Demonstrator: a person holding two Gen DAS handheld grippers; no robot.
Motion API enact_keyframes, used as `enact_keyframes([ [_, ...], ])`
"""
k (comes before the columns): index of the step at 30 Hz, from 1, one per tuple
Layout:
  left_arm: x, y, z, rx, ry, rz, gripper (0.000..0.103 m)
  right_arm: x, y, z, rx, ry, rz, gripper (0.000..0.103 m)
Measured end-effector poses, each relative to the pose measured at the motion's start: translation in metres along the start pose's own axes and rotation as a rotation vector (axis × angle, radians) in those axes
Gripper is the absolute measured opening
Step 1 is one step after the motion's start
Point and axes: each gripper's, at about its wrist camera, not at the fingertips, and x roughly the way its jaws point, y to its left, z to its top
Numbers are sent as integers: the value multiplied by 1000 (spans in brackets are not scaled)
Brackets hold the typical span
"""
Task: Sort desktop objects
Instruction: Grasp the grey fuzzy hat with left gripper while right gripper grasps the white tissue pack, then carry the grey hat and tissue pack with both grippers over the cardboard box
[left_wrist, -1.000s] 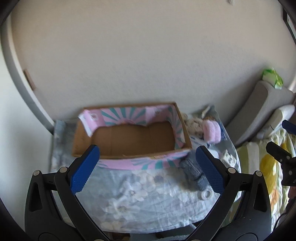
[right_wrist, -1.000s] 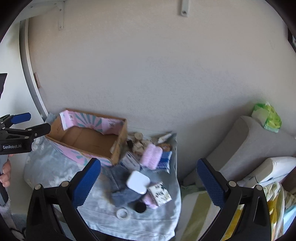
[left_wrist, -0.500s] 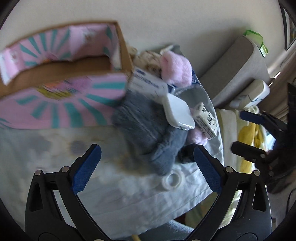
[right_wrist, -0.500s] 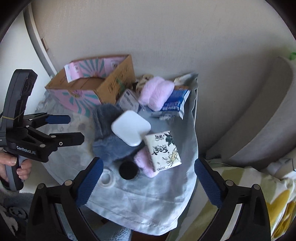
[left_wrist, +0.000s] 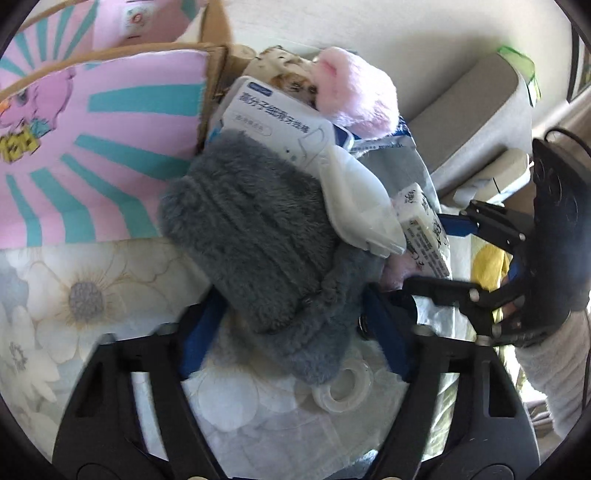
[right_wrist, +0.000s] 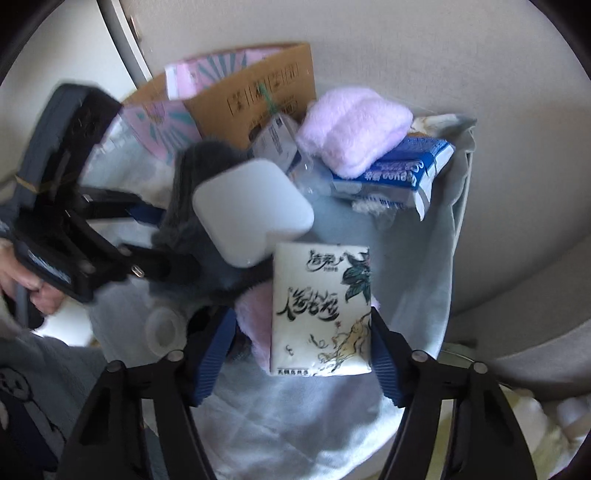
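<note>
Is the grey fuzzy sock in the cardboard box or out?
Out. The grey fuzzy sock lies on the floral cloth, beside the cardboard box.

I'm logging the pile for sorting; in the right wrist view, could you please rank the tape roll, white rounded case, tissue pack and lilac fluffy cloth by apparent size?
1. Tissue pack, though it lies nearest the camera.
2-3. White rounded case and lilac fluffy cloth: too alike to rank.
4. Tape roll, clearly smallest.

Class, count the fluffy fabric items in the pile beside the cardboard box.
3 visible: a grey one between the left gripper fingers, a pink one near the wall, another pink one under the tissue pack. More may be hidden.
</note>
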Motion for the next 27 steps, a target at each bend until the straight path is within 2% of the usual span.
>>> enact_keyframes([
  [3,1,-4,1,-5,5,4,32,0,-6,2,17,-1,12,46],
  [8,-8,-8,2,-12,-17,5,23,-1,-7,4,48,-17,14,42],
  [13,-33,-16,9,11,-30,23,22,-24,-3,5,78,-26,8,42],
  [20,-81,-29,10,28,-93,45,22,-44,15,11,77,-46,3,42],
  [22,-111,-15,7,34,-112,48,22,-47,22,15,68,-47,-4,42],
  [27,-147,-20,18,35,-173,59,22,-65,25,19,52,-51,-20,42],
])
